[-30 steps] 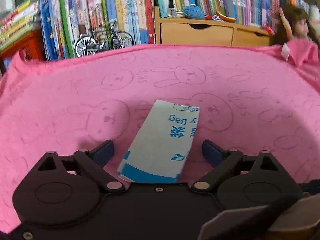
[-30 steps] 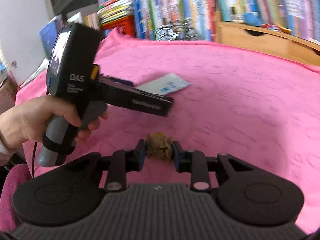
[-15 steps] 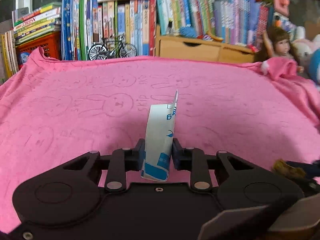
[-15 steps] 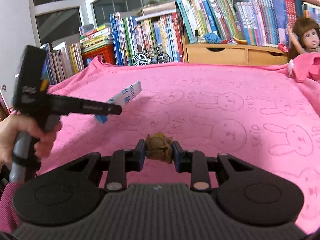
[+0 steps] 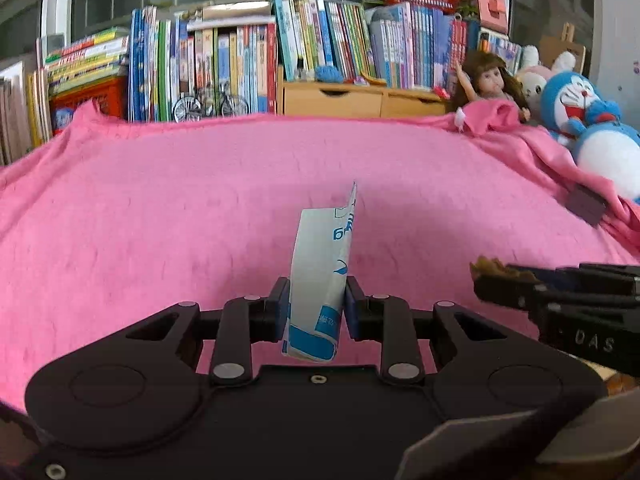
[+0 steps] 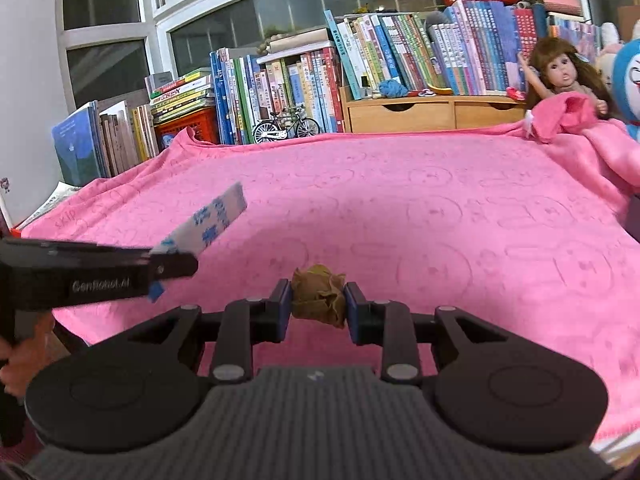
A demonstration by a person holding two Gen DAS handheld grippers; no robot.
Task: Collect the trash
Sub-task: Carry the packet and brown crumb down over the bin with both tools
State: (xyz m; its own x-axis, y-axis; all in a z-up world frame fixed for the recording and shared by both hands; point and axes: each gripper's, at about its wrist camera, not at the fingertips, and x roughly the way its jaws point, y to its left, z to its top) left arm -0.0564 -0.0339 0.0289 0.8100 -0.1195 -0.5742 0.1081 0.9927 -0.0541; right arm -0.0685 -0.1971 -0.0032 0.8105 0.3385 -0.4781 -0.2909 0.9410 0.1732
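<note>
At the bottom centre of the left wrist view, a white and blue packet (image 5: 320,280), flat on the cloth a second earlier, was pinched upright by the left gripper (image 5: 313,304); a brown crumpled scrap (image 6: 319,296) was squeezed by the right gripper (image 6: 316,306). With both pieces lifted, only disposal seemingly remained. Beyond, the pink blanket (image 6: 440,200) was backed by books (image 6: 280,80) across the top.

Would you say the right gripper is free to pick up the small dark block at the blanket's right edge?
Probably not: the right gripper is shut on a brown wad. The dark block itself lies uncovered.
</note>
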